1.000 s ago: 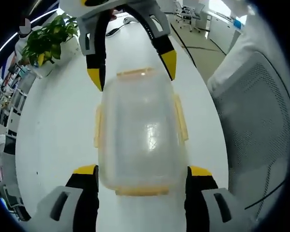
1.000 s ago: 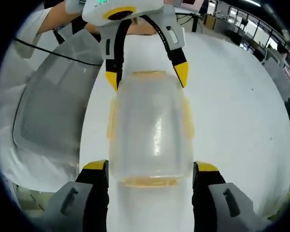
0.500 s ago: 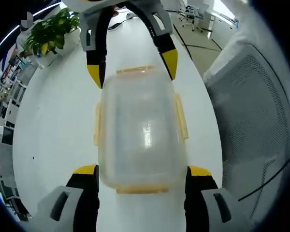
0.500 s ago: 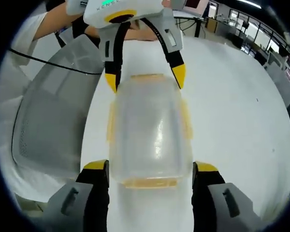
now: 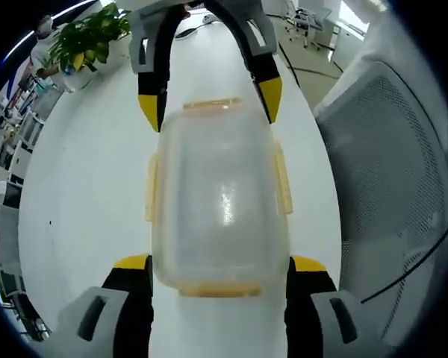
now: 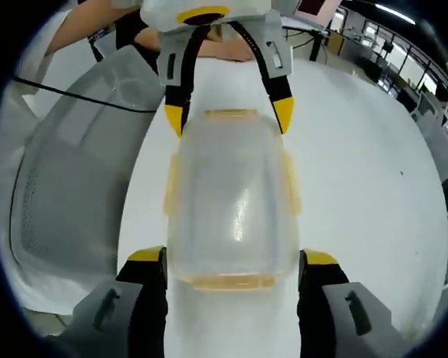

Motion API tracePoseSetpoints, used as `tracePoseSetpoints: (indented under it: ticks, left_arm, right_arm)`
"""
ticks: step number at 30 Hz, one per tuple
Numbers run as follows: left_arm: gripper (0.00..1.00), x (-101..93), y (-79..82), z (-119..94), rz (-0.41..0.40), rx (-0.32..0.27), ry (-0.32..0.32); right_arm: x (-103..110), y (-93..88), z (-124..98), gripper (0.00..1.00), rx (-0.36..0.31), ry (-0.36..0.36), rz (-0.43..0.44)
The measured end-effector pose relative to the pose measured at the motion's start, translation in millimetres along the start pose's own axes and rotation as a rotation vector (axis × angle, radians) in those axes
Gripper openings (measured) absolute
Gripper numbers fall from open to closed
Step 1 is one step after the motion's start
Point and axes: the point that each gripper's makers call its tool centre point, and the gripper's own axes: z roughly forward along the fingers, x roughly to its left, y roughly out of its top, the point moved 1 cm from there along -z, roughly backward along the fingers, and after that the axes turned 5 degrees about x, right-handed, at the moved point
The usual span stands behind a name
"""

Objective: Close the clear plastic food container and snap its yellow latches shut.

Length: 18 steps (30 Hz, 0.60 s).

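The clear container (image 5: 218, 195) lay with its lid on along the narrow white table (image 5: 89, 194), beside the edge where a grey mesh chair (image 5: 392, 156) stood. The left gripper (image 5: 218, 262) straddled one end with jaws wide; the right gripper (image 6: 232, 257) straddled the other likewise. The yellow latches (image 5: 283, 179) seemed folded down, though glare blurred them. A potted plant (image 5: 86, 41) was cut off at the far corner.

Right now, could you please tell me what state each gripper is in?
Left gripper: open, jaws either side of the container's near end.
Right gripper: open, straddling its opposite end.
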Motion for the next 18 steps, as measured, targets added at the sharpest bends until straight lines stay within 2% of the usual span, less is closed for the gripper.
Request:
tracePoseSetpoints:
  ticks: [9,18]
  left_arm:
    - [0.68,2.2,-3.1,0,0.007,0.008,0.001]
    - [0.68,12.9,-6.5,1,0.022,0.02,0.003]
  right_arm:
    - [-4,1.0,0,0.68,-0.018,0.0,0.007]
    - [-13,4.1,1,0.68,-0.037,-0.003,0.02]
